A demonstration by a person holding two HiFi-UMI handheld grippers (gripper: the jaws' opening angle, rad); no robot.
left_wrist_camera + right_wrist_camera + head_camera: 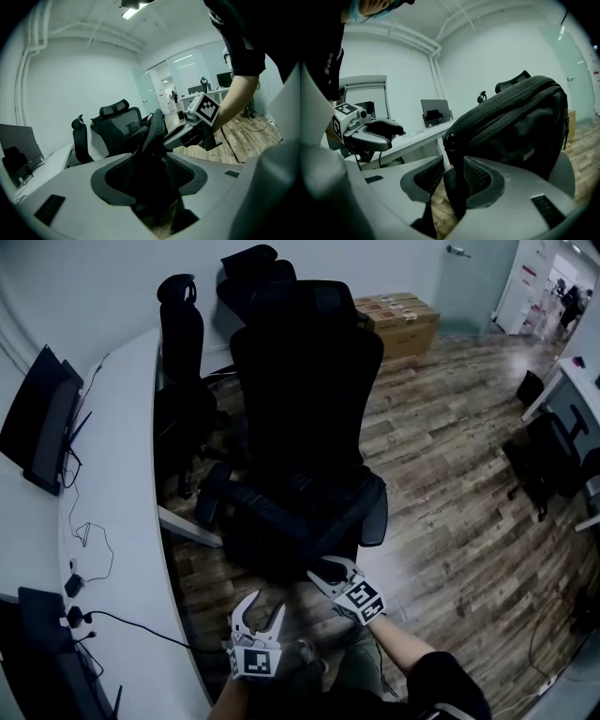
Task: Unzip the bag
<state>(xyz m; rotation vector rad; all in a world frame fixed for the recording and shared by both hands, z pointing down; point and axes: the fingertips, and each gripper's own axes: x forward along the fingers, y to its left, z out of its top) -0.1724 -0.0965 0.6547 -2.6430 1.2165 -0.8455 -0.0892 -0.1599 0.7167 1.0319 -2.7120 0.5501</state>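
Bag: black bag (511,122) stood upright on the seat of the chair (309,381), seemingly leaned on the backrest; in the head view it cannot be told apart from the dark chair.
Left gripper: left gripper (262,607) held low in front of the seat, jaws released and wide, nothing pressed. The bag is seen ahead through the gap.
Right gripper: right gripper (328,574) set at the seat's front edge, jaws apart. A strap (454,192) hangs between them, close to one pad, not pinched.
Zip: zip tracks (501,108) run along the bag's top and look shut. What may be the puller (449,138) sits at the near corner, just above the right jaws.
Why so: probably one gripper is meant to steady the bag while the other takes the puller. The step is judged as approach, with nothing unzipped yet.
Edges: table (122,521) edge lies close at the chair's left; armrests (375,512) flank the seat.
Room: open floor (450,484) at the right and in front — approach from there is unobstructed.
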